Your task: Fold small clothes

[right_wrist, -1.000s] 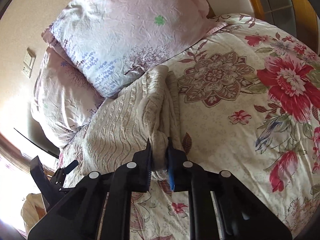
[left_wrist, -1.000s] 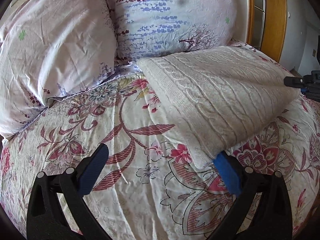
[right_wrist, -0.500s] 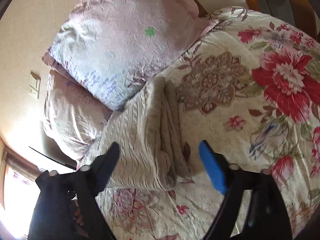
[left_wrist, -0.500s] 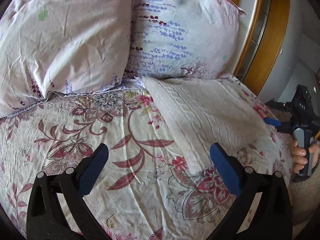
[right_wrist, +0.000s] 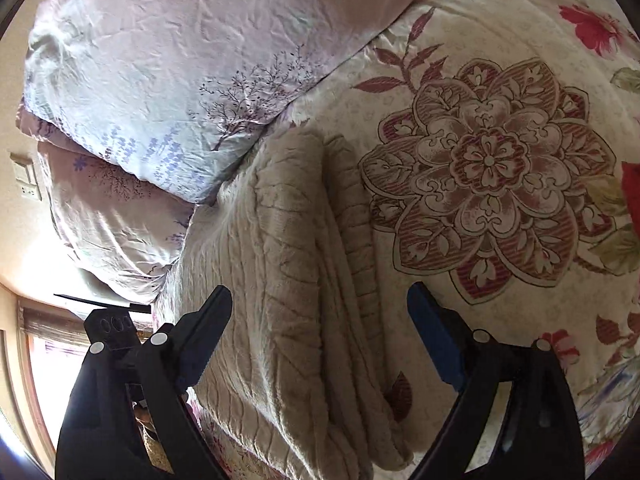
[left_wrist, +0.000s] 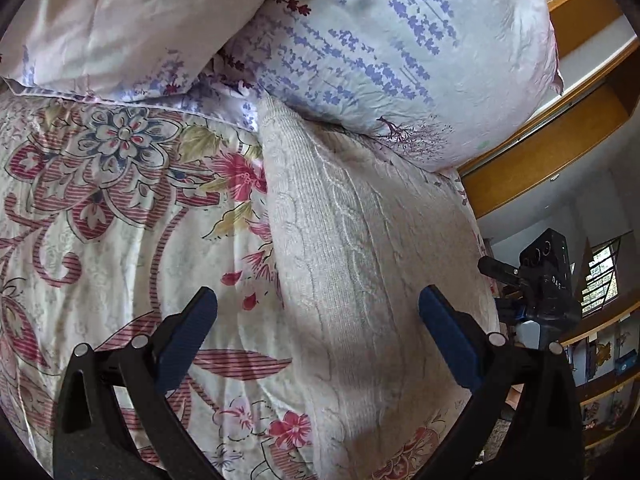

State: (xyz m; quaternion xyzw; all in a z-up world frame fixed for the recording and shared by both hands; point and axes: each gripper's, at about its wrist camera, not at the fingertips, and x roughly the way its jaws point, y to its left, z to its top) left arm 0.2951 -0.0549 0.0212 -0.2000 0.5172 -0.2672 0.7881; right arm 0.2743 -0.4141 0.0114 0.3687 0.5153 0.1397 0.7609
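A cream cable-knit sweater (left_wrist: 360,264) lies folded on the floral quilt (left_wrist: 120,216), its far end against the pillows. In the right wrist view the sweater (right_wrist: 288,280) shows stacked folded layers along its right edge. My left gripper (left_wrist: 316,320) is open and empty, jaws wide over the sweater's near left edge. My right gripper (right_wrist: 320,320) is open and empty, jaws spread above the sweater's folded edge. The right gripper's body also shows in the left wrist view (left_wrist: 544,280) beyond the sweater.
Two lilac printed pillows (left_wrist: 400,40) (left_wrist: 120,20) stand at the head of the bed. They also show in the right wrist view (right_wrist: 180,60). A wooden frame (left_wrist: 540,152) and shelves (left_wrist: 600,360) lie beyond the bed's right edge. A wall switch (right_wrist: 26,178) is at left.
My right gripper let go of the sweater's edge and opened wide. Both grippers moved closer in over the sweater, and the left view swung toward the pillows.
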